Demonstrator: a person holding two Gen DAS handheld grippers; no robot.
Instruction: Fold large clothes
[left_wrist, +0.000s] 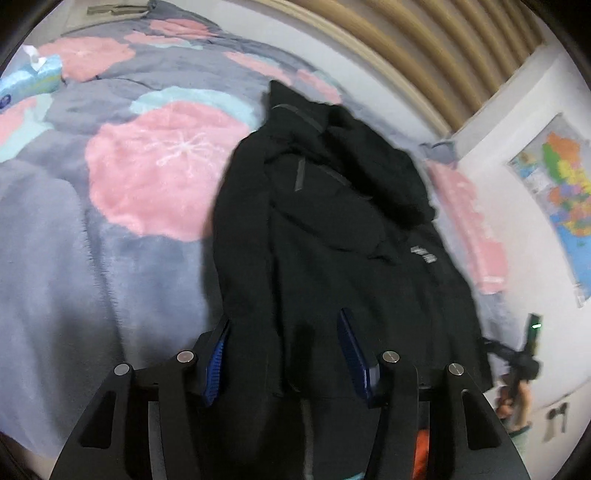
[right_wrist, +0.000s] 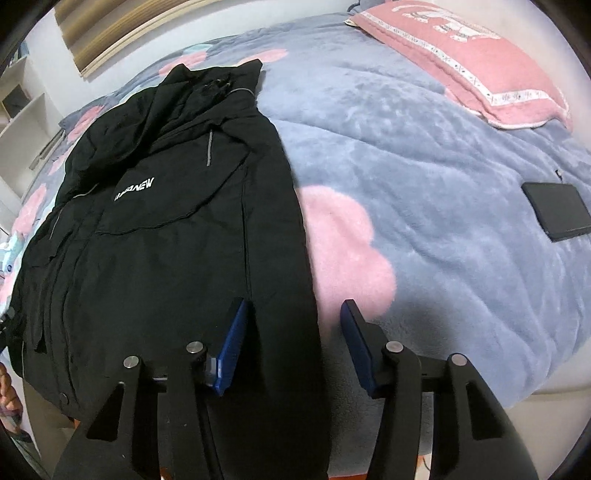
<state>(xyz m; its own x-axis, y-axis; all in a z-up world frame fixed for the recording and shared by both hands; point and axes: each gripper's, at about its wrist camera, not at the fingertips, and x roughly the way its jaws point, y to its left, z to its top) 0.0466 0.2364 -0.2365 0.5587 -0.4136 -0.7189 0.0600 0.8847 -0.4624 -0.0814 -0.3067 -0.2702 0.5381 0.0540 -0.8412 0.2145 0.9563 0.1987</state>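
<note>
**Black jacket flat on fleece blanket**

The plush grey-and-pink blanket (right_wrist: 424, 192) carries the smooth black jacket (right_wrist: 155, 229), its hem cut off below. Left gripper (left_wrist: 284, 354) and right gripper (right_wrist: 291, 343) straddle its lower edges, jaws parted, unclamped.

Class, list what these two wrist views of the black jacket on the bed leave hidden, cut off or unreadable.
- Left wrist view: black jacket chest lettering, blurred.
- Right wrist view: jacket's hem, hidden behind the right hand-held gripper and cut off by the frame.
- Right wrist view: flat dark object on the blanket, too featureless to identify.
</note>
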